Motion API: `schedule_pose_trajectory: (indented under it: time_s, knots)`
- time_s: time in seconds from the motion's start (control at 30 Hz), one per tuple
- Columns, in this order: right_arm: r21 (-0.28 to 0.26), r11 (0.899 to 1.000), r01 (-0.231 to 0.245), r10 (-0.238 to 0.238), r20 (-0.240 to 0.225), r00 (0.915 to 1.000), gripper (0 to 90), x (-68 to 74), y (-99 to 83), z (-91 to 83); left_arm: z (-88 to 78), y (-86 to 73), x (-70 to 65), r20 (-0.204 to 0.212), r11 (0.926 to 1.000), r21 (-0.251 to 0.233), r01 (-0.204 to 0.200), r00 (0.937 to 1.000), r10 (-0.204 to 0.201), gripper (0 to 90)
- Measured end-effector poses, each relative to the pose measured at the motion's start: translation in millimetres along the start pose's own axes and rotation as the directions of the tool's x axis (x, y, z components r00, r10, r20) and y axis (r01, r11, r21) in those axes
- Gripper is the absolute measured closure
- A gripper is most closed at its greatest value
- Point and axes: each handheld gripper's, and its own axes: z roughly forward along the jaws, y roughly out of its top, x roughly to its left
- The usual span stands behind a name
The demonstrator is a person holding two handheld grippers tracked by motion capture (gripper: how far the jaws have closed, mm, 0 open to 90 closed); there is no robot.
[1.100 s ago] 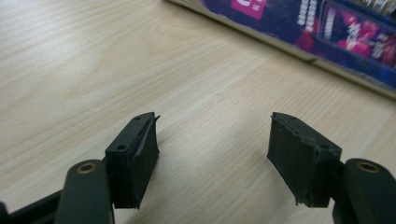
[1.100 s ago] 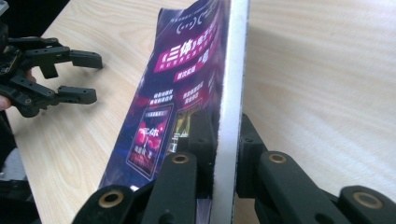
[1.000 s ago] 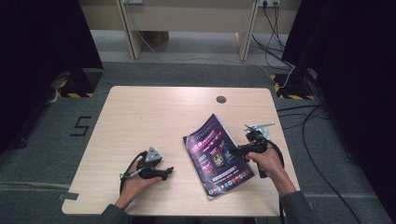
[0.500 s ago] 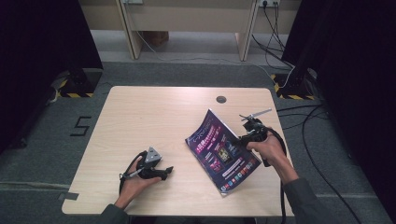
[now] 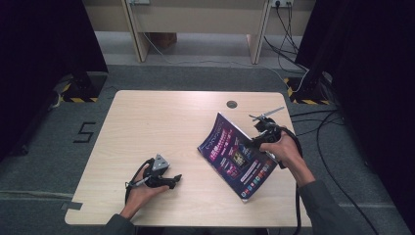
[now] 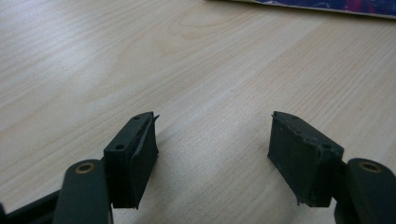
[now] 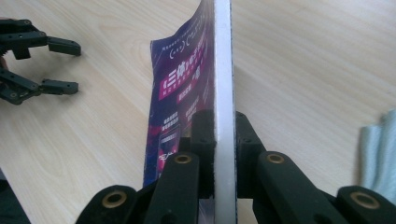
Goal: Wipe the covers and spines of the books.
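Observation:
A dark purple magazine (image 5: 237,154) with pink and white print is tilted up off the light wooden table (image 5: 161,127) at its right side. My right gripper (image 5: 255,141) is shut on the magazine's right edge and holds that edge raised; in the right gripper view the pads clamp the white page edge (image 7: 223,84) from both sides. My left gripper (image 5: 177,179) rests low on the table near the front left, open, with bare wood between its pads (image 6: 140,158). The magazine's edge (image 6: 327,5) shows at the top of the left gripper view.
A small round grommet hole (image 5: 231,104) sits near the table's far edge. Cables (image 5: 318,132) lie on the floor to the right. A pale blue cloth (image 7: 379,149) shows at the right edge of the right gripper view. Bare wood spans the table's left and middle.
My right gripper has risen and moved slightly away, lifting the magazine's right edge so the magazine tilts up more steeply. The left gripper has stayed put.

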Motion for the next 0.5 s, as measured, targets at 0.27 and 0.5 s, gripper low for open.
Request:
schedule_pose_trajectory:
  time_s: [0.27,0.5]
  knots:
    - [0.003,1.000,0.030,-0.030,0.069,0.9972,83.1,4.0,18.3,-13.4,0.2,0.1,-0.1,-0.001,1.0000,-0.002,0.001,1.0000,-0.001,31.3]
    - [0.022,0.998,0.056,-0.059,0.124,0.9906,83.1,7.3,35.1,-20.3,0.4,0.2,-0.4,-0.003,1.0000,-0.002,0.001,1.0000,-0.002,31.3]
